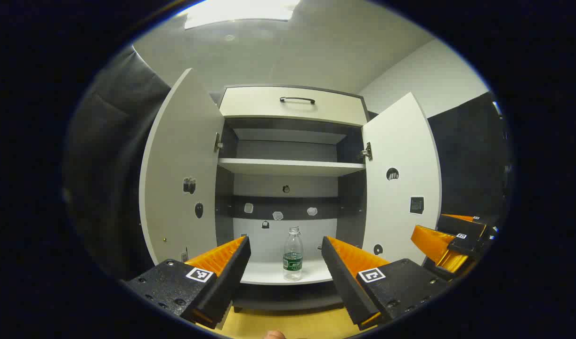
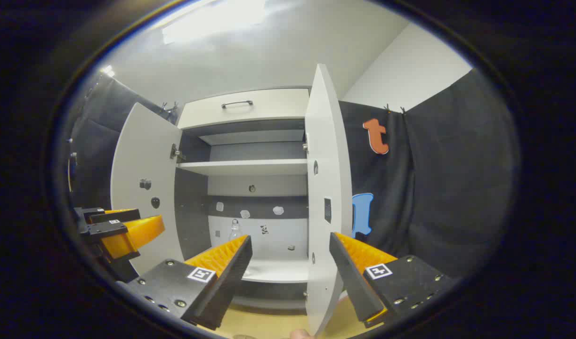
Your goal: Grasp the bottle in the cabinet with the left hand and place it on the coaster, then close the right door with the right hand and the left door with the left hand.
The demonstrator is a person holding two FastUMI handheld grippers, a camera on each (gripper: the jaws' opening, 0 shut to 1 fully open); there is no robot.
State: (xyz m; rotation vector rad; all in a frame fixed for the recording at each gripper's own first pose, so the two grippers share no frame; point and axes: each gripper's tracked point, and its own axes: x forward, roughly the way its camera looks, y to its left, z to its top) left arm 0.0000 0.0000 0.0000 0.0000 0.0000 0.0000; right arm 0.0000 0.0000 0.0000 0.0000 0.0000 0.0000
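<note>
Your left hand-held gripper (image 1: 284, 263) is spread wide with nothing between its fingers. It sits in front of the open cabinet (image 1: 292, 101), well short of the shelves.

The bottle (image 1: 293, 254) stands upright on the bottom shelf (image 1: 311, 275), near the front edge and about midway across. It is clear with a green label band and touches nothing else. In the left gripper view it appears between your two fingers but lies well beyond them, untouched. In the right gripper view just its neck (image 2: 234, 229) peeks above your left finger.

Both doors stand open. The left door (image 1: 179, 174) swings out to the left and the right door (image 1: 401, 179) to the right. Small stickers dot their inner faces and the cabinet's back wall. A middle shelf (image 1: 290, 166) crosses above the bottle. A drawer front with a dark handle (image 1: 297, 99) tops the cabinet.

Your right hand-held gripper (image 2: 290, 263) is also wide open and holds nothing. The right door's edge (image 2: 323, 188) appears in the gap between its fingers; whether either finger touches the door cannot be told. That gripper also shows at the right edge of the left gripper view (image 1: 450, 240), and the left one at the left edge of the right gripper view (image 2: 123, 230).

A yellow wooden counter (image 1: 288, 325) lies below, near you.
</note>
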